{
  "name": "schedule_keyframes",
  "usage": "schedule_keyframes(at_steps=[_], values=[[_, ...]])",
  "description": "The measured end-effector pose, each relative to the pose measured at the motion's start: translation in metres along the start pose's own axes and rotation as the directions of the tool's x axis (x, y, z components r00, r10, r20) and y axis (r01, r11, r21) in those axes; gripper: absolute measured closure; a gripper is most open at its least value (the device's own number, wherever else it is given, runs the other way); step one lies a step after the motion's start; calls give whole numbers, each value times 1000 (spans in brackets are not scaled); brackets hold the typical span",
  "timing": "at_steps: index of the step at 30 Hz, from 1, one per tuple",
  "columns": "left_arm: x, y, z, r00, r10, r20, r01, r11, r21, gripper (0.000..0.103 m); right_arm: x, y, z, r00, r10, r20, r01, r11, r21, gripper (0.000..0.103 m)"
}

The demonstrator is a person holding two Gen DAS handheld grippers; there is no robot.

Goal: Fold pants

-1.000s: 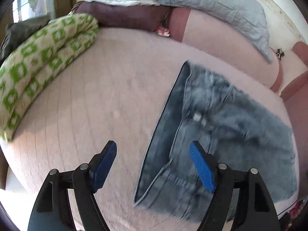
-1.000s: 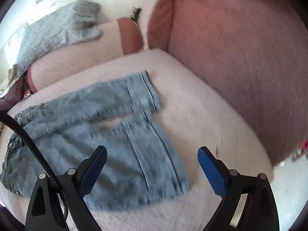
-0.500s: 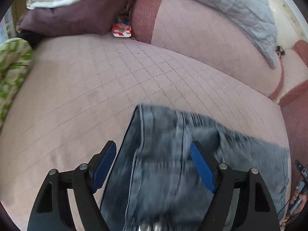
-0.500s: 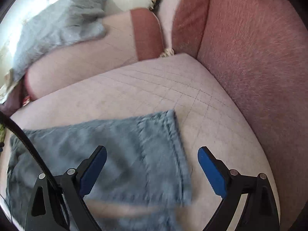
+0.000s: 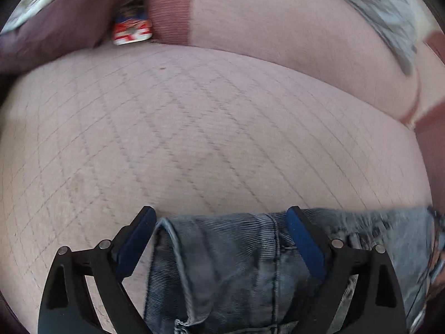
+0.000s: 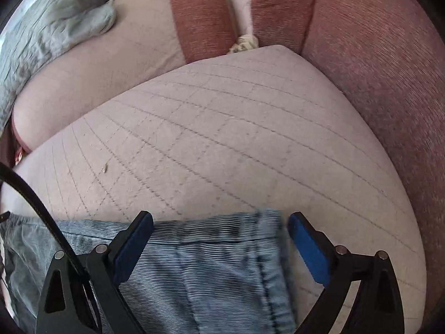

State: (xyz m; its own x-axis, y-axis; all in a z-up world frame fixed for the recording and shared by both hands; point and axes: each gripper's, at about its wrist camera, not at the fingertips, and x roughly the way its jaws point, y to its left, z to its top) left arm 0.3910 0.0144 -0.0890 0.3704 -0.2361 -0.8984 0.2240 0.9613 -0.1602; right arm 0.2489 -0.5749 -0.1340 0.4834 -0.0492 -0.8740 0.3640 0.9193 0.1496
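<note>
Jeans [image 5: 236, 272] lie flat on the sofa [image 5: 194, 139], long axis 9-to-3, along each view's 6 o'clock edge. Left gripper [image 5: 219, 239], just been opening, and right gripper [image 6: 219, 239] both gape wide over denim, gripping nothing.

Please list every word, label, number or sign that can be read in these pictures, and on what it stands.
None can be read.
Red, white and blue packet between the cushions: it bears a print, too blurred to read.
Jeans: no label or tag shows.
</note>
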Motion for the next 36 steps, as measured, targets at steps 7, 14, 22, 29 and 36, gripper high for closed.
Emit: schedule_keyframes(at_steps=[7, 14, 22, 29, 36], values=[[-28, -24, -11, 999, 17, 35, -19, 997, 71, 87, -12, 2, -3, 996, 85, -12, -85, 996, 17, 84], [-111, -29, -40, 985, -67, 161, 57, 996, 62, 88, -76, 10, -19, 990, 116, 83, -116, 993, 1, 86], [-189, -20, -123, 955, -126, 267, 113, 991, 65, 88, -160, -11, -94, 972, 194, 135, -200, 979, 32, 86], [-199, 2, -224, 955, -153, 253, 146, 988, 49, 87, -185, -39, -190, 970, 229, 80, -236, 968, 89, 86], [-189, 27, -286, 972, -159, 173, 166, 986, -28, 82, -180, -49, -250, 973, 230, -6, -227, 965, 128, 82]])
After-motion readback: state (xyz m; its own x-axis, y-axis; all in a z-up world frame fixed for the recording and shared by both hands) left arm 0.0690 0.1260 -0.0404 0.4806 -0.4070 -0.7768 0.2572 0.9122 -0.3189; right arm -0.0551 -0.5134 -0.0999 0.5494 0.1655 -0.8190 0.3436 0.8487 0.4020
